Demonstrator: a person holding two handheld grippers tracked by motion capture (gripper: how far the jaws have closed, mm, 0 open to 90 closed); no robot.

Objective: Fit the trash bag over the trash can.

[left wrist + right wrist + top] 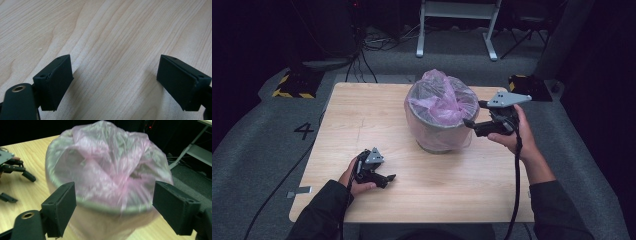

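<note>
A grey bin (439, 131) lined with a pink plastic bag (443, 102) stands at the middle of the wooden table (362, 115). My right gripper (474, 113) hovers just right of the bin's rim, pointing left at it, open. In the right gripper view its jaws (115, 187) frame the bag (107, 165), which bulges over the bin's rim (100, 206), and nothing is between them. My left gripper (387, 179) rests low at the table's front left, open. In the left gripper view its jaws (115, 62) stand wide over bare wood.
Beyond the table stand a white metal frame (457, 30) and yellow-and-black striped bases (294, 87) on the grey floor. A "4" (303, 131) is marked on the floor at the left. Cables trail from both grippers over the table's front edge.
</note>
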